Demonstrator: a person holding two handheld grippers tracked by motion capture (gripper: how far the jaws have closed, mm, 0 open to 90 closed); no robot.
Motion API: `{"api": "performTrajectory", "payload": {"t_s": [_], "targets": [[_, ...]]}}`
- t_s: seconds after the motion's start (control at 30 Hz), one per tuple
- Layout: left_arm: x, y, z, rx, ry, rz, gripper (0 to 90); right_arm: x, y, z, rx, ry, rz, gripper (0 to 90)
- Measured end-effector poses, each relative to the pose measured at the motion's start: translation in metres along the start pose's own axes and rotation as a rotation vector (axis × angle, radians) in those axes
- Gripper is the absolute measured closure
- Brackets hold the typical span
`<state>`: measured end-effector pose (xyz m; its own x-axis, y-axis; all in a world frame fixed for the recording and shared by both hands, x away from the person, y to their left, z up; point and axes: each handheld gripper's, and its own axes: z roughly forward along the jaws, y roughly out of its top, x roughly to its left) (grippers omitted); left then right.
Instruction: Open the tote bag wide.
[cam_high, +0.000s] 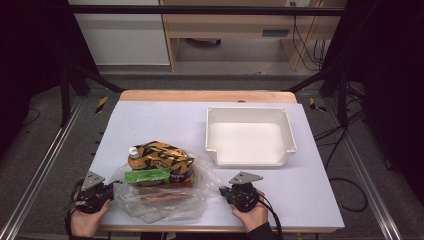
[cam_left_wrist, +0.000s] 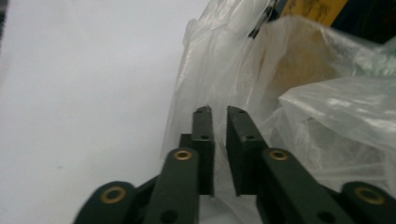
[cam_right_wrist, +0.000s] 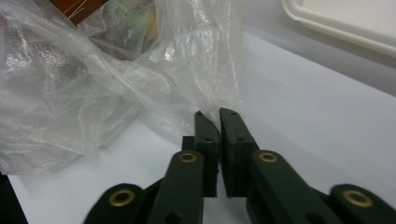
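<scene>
We work at a white table (cam_high: 165, 120) holding an empty white plastic bin (cam_high: 248, 135) on its far right and a clear plastic bag (cam_high: 165, 200) at the near edge. The bag contains an orange-and-black patterned pouch (cam_high: 160, 155), a green box (cam_high: 147, 176) and a brown pack below; no item has reached the bin, so unloading is judged not yet begun. The left gripper (cam_left_wrist: 218, 112) and right gripper (cam_right_wrist: 214, 114) flank the bag, each with jaws a narrow slit apart and bag film at the tips; whether the film is pinched cannot be told. Print on the packaging is unreadable.
</scene>
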<state>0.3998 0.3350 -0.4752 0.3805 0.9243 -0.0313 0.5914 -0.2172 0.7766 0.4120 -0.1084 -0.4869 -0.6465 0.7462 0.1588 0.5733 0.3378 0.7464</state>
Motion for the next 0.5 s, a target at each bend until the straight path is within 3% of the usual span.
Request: {"api": "performTrajectory", "payload": {"t_s": [0.13, 0.2, 0.3, 0.37, 0.43, 0.5], "targets": [[0.004, 0.004, -0.012, -0.097, -0.002, -0.033, 57.9, -0.001, -0.001, -0.003, -0.029, 0.003, -0.019, 69.7], [0.004, 0.005, -0.014, -0.110, -0.008, -0.039, 51.2, -0.001, 0.000, -0.005, -0.040, 0.002, -0.025, 67.5], [0.004, 0.008, -0.017, -0.132, -0.025, -0.050, 45.0, 0.001, 0.003, -0.009, -0.083, 0.008, -0.047, 58.0], [0.003, 0.011, -0.020, -0.164, -0.032, -0.032, 40.2, 0.003, 0.007, -0.014, -0.133, 0.019, -0.053, 48.9], [0.003, 0.012, -0.021, -0.174, -0.042, -0.038, 39.5, 0.004, 0.008, -0.016, -0.146, 0.025, -0.054, 47.9], [0.000, 0.017, -0.027, -0.203, -0.044, -0.030, 36.5, 0.006, 0.014, -0.024, -0.201, 0.038, -0.065, 42.9]]}}
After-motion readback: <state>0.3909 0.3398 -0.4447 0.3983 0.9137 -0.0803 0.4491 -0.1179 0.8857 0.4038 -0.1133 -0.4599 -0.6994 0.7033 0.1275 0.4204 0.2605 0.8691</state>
